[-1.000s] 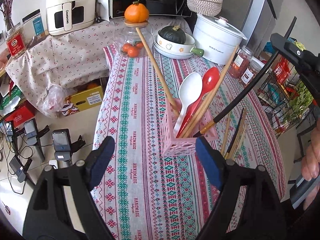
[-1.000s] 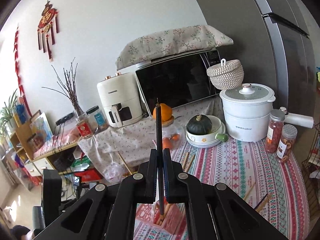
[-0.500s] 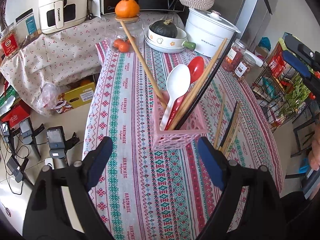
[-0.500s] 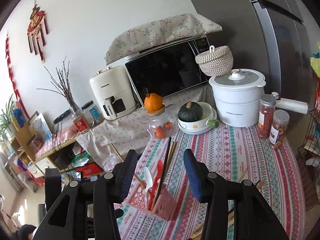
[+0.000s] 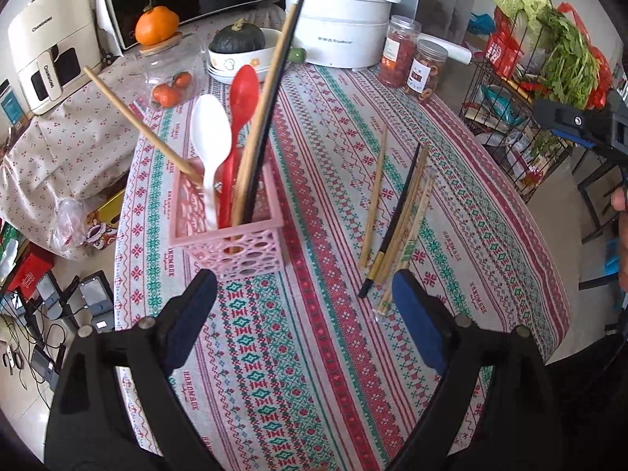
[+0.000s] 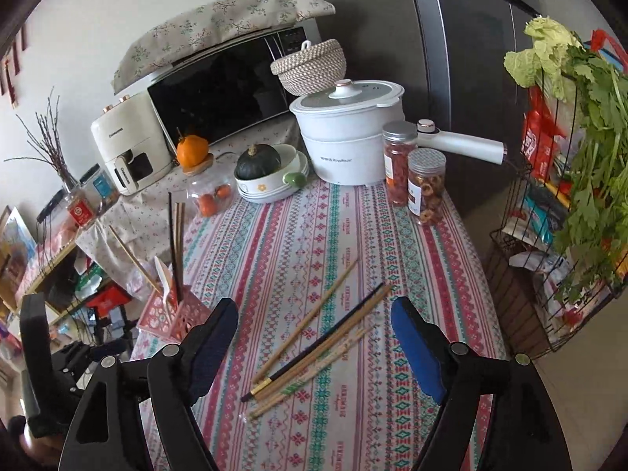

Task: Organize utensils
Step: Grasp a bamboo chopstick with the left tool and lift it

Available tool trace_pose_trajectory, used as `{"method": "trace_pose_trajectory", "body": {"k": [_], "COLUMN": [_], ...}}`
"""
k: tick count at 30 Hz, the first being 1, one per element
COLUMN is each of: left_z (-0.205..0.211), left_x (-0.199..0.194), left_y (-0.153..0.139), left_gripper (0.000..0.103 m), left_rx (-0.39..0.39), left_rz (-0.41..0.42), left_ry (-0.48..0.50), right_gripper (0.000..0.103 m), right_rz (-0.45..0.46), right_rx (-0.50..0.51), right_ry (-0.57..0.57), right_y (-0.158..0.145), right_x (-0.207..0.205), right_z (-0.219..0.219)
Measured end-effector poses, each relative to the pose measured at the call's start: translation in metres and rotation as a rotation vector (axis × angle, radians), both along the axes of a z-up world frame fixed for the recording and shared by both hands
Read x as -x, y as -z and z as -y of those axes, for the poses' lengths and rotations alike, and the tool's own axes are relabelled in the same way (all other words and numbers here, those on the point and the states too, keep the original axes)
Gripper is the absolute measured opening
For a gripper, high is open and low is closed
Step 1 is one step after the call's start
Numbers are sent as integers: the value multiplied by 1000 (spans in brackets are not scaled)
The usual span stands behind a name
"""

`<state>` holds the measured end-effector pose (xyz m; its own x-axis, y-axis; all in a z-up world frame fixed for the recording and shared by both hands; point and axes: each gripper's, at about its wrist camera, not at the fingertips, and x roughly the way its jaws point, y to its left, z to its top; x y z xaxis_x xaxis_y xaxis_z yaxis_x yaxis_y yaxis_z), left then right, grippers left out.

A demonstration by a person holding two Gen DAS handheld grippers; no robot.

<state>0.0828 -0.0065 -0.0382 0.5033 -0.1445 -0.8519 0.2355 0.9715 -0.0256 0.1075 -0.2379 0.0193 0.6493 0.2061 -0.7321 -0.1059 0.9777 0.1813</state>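
The pink basket [image 5: 231, 235] stands on the near left part of the striped table [image 5: 322, 373]. It already holds a white spoon [image 5: 210, 133], a red spoon [image 5: 243, 90], a black chopstick [image 5: 271, 94] and wooden ones, all leaning outward against its rim because the basket is short and the handles are long.

The loose chopsticks [image 6: 314, 337] lie flat on the cloth to the right of the basket, well apart from it: several wooden sticks and one black stick, fanned so their near ends bunch together.

The left gripper [image 5: 304, 306] hangs over the table just near of the basket, its jaws opening with nothing between them; the bunched ends of the sticks lie just inside its right pad.

The right gripper [image 6: 314, 347] is tilted down over the pile, jaws opening and empty, so that the sticks sit framed between its pads below, not yet touched. That pose suits picking up the next stick.

The work looks partly done; the sticks on the cloth remain to be gathered into the basket.
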Motion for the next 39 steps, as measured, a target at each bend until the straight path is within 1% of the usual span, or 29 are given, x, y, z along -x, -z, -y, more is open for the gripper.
{"method": "trace_pose_trajectory", "body": {"k": [4,9,11,13,16,18,19,20,21,22,23,24,25,26,28,30,32,33,35,36,39], "left_z": [38,85,100,111,122,126,128,129,130,130,132,134,135,136,140,144,148,149,152,155,158], "left_x": [-8,-36,-55,-76,-108,-128,-138,-147,-156,-164,-172,-180,-186,-192,-201,-205,-208,-208,-207,-207,-197], "left_y": [5,12,22,34,47,55,59,62,66,69,73,77,81,84,90,91,90,90,90,91,90], "left_gripper": [91,91,91,91,90,83,76,66,61,53,48,44,38,35,34,33,31,29,13,10,9], "left_rx": [-43,-43,-64,-80,-91,-97,-91,-83,-68,-51,-34,-23,-17,-14,-30,-54,-68,-69,-77,-85,-114], "left_rz": [-21,-68,-110,-144,-158,-156,-157,-158,-160,-164,-173,-187,-198,-208,-219,-206,-204,-203,-203,-204,-190], "left_ry": [60,88,71,37,-3,-23,-26,-30,-33,-35,-34,-34,-35,-34,-30,-27,-23,-18,-9,-9,2], "right_gripper": [83,83,83,84,84,84,84,84,84,84,84,84,84,84,84,84,84,84,84,84,84], "right_rz": [-90,-164,-188,-233,-292,-307,-310,-314,-318,-322,-326,-330,-333,-337,-338,-338,-342,-343,-343,-343,-348], "right_rx": [22,33,15,-10,-41,-34,-26,-20,-17,-18,-21,-25,-31,-37,-39,-23,-9,-12,-25,-25,-27], "right_ry": [49,99,140,184,201,210,214,214,212,211,212,214,217,219,210,206,220,224,230,239,260], "right_y": [20,33,38,47,59,63,65,66,68,69,71,72,73,73,74,75,77,77,78,78,79], "right_x": [-6,-15,-20,-25,-35,-41,-43,-45,-48,-49,-51,-52,-54,-55,-58,-62,-64,-65,-67,-67,-66], "right_z": [31,62,75,87,98,102,103,104,105,106,107,108,109,109,110,108,109,111,114,115,118]}}
